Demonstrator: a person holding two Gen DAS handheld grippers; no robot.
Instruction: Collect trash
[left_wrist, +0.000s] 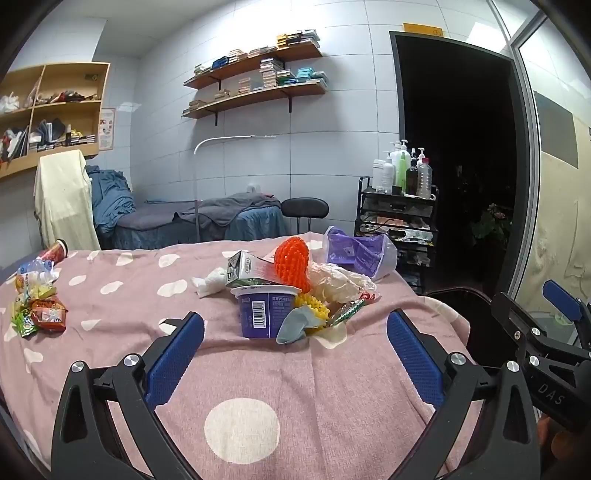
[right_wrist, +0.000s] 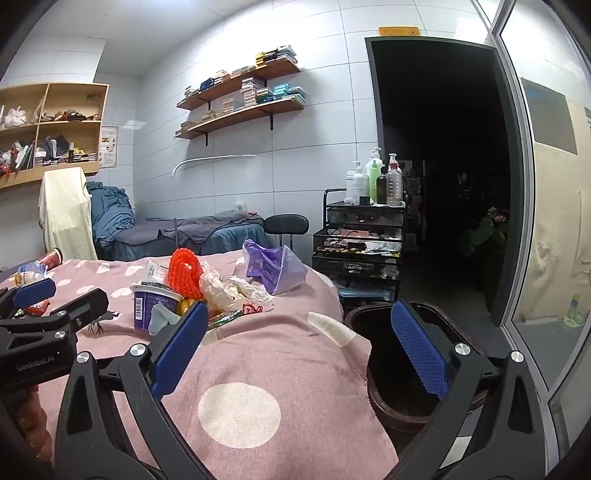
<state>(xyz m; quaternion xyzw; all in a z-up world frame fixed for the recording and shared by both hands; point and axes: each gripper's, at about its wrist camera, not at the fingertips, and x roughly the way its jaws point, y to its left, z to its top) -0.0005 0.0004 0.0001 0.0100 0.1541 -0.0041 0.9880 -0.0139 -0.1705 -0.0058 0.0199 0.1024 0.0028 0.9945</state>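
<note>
Left wrist view: nothing appears collected yet. Snack wrappers (left_wrist: 38, 314) are scattered at the blanket's (left_wrist: 258, 369) left edge; a heap with a purple cup (left_wrist: 264, 312) is seen centrally. The left gripper (left_wrist: 295, 354) is spread wide and empty, as is the right gripper (right_wrist: 299, 350). The bin (right_wrist: 391, 369), right of the bed, is partly blocked by a finger.

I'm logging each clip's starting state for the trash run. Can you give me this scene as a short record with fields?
surface: bed with pink polka-dot blanket
main pile: purple cup, milk carton, orange mesh piece, purple bag
second pile: snack wrappers, at the blanket's left edge
bin: dark trash bin, beside the bed on the right
left tongs: open, empty
right tongs: open, empty
progress: nothing picked up yet
</note>
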